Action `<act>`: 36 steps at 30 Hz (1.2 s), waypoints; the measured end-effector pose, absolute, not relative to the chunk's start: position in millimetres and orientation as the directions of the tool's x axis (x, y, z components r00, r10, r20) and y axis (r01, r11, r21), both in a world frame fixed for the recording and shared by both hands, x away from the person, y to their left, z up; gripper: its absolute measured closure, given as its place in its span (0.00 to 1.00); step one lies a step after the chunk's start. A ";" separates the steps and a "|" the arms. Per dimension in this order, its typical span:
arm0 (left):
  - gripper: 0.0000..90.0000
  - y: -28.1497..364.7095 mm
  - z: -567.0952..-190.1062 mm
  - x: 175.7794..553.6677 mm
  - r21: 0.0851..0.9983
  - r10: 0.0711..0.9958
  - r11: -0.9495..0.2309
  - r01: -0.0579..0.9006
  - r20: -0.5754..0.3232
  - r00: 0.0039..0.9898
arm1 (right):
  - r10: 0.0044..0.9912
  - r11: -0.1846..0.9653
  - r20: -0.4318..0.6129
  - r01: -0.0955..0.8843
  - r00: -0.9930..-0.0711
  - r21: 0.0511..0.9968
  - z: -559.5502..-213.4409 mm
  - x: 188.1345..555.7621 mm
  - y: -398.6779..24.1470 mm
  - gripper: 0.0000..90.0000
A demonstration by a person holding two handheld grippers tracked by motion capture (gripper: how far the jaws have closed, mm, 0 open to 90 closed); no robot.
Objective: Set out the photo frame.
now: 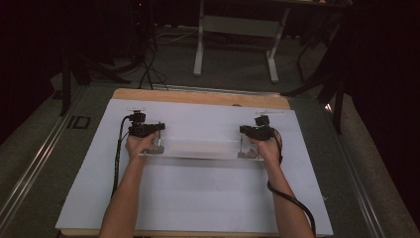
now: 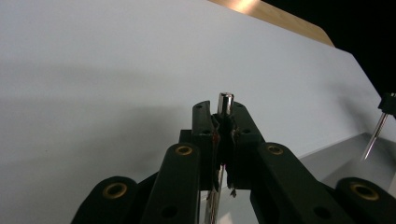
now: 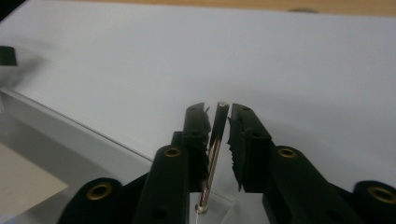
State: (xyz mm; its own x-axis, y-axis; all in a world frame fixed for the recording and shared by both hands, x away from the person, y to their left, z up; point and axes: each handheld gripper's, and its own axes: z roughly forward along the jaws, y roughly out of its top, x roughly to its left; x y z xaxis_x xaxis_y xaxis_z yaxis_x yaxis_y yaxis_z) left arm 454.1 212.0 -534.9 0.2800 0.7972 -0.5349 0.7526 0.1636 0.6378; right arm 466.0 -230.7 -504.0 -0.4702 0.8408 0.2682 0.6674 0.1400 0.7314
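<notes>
A clear flat plate (image 1: pixel 198 148) lies across the white sheet, with a thin upright metal post near each end. My left gripper (image 1: pixel 157 139) is at the plate's left end and my right gripper (image 1: pixel 242 141) at its right end. In the left gripper view the jaws (image 2: pixel 223 116) are shut tight on the left post (image 2: pixel 226 103), whose shiny tip pokes out above them. In the right gripper view the right post (image 3: pixel 215 149) stands between the jaws of my right gripper (image 3: pixel 218 116). It leans by one pad, and a gap shows on the other side.
The white sheet (image 1: pixel 198 198) covers a wooden tabletop (image 1: pixel 198 96) and has free room in front of and behind the plate. A person's forearms reach in from the bottom. Cables trail from both grippers. A metal stand (image 1: pixel 237 39) is on the floor beyond the table.
</notes>
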 end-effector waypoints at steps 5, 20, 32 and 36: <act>0.93 212.0 -534.7 455.1 0.630 0.796 0.166 0.759 -0.540 0.274 | 0.829 0.158 0.236 0.618 -0.506 0.770 -498.8 452.3 -240.6 0.77; 0.93 211.9 -533.5 457.6 0.611 0.795 0.167 0.774 -0.548 0.261 | 0.816 0.197 0.173 0.546 -0.552 0.814 -506.0 413.4 -263.4 0.71; 0.93 212.2 -532.8 460.1 0.596 0.795 0.163 0.786 -0.551 0.253 | 0.807 0.229 0.143 0.526 -0.573 0.819 -515.4 392.0 -268.9 0.69; 0.93 212.2 -532.7 460.7 0.594 0.794 0.163 0.788 -0.553 0.252 | 0.799 0.243 0.129 0.512 -0.587 0.824 -515.5 388.3 -270.1 0.68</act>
State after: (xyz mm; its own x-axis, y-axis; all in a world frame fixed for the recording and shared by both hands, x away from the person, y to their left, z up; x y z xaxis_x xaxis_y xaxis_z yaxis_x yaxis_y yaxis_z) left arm 460.7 212.2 -532.7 0.2520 0.7943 -0.5527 0.7877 0.1635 0.5940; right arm 388.3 -270.1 -515.5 -0.5868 0.7993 0.1294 0.5121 0.2425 0.8240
